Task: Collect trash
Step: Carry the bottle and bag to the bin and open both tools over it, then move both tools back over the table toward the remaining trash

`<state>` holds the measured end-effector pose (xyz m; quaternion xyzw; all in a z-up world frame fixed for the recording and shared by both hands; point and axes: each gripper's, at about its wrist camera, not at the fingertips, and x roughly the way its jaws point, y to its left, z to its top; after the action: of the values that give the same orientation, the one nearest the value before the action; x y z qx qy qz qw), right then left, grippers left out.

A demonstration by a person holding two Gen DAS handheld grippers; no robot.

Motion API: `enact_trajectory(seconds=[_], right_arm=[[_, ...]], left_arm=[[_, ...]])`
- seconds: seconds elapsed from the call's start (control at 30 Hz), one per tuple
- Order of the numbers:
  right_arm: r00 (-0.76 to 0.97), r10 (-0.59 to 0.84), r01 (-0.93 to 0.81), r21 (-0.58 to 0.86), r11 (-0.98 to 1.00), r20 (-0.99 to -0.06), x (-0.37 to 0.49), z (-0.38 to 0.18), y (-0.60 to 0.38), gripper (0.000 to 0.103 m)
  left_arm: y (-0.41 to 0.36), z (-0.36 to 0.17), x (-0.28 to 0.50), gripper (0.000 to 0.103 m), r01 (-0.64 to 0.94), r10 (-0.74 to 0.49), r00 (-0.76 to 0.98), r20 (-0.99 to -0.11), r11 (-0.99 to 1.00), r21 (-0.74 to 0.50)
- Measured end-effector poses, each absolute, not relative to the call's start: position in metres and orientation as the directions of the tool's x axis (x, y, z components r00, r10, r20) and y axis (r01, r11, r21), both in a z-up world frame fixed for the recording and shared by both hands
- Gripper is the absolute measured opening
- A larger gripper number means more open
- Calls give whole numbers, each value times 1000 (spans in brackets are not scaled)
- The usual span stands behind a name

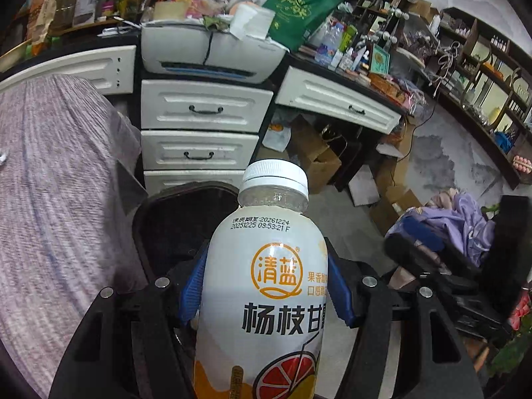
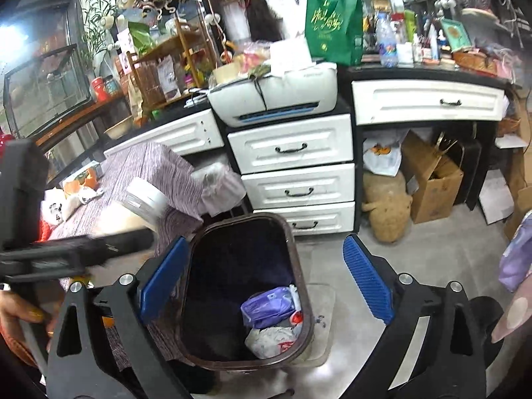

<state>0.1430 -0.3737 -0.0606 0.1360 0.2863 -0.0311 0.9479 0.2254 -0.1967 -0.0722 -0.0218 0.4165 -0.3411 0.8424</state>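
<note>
The left gripper pinches a white plastic drink bottle with an orange-and-black printed label between its blue ribbed pads, one pad pressed on each side of the body. The bottle's long axis runs along the fingers, with its white screw cap pointing forward, away from the camera, towards the dark oval plastic trash bin. In the left wrist view the cap overlaps the bin's far rim, and the white cabinet drawers with black handles stand beyond the bin.

The right wrist view shows what the left does not: the inside of the bin, holding a purple wrapper and a crumpled white plastic bag at its near end. Here the bottle appears blurred, left of the bin and above the striped purple cloth, its cap end tilted up and to the right, towards the bin, with the left gripper around it.

The right gripper hangs over the bin with its jaws spread wide, gripping nothing.
</note>
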Motion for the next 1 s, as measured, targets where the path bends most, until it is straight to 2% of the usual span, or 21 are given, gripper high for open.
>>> enact_trajectory(seconds=[0.2,0.47,0.7,0.77,0.83,1.0], right_arm=[[850,10,155,268,951,-527,130,-57,-385,93],[846,11,175,297,939,-533,126,-65,-397,93],[843,16,178,306,935,-538,128,-67,-398,93],[843,16,176,304,936,-538,129,-67,-397,93],[845,16,174,304,936,-535,128,-66,-397,93],[853,13,168,299,939,-521,126,-58,-392,93]], left_arm=[[-216,-100,238,62,530,-548,362,-754,787,-317],[-240,-142,250,63,495,-433,304,-848,833,-248],[-248,-157,257,63,481,-384,297,-874,851,-210],[-249,-157,258,68,475,-375,302,-877,856,-203],[-249,-154,257,88,471,-388,303,-870,855,-217],[-244,-139,249,90,471,-438,292,-850,840,-271]])
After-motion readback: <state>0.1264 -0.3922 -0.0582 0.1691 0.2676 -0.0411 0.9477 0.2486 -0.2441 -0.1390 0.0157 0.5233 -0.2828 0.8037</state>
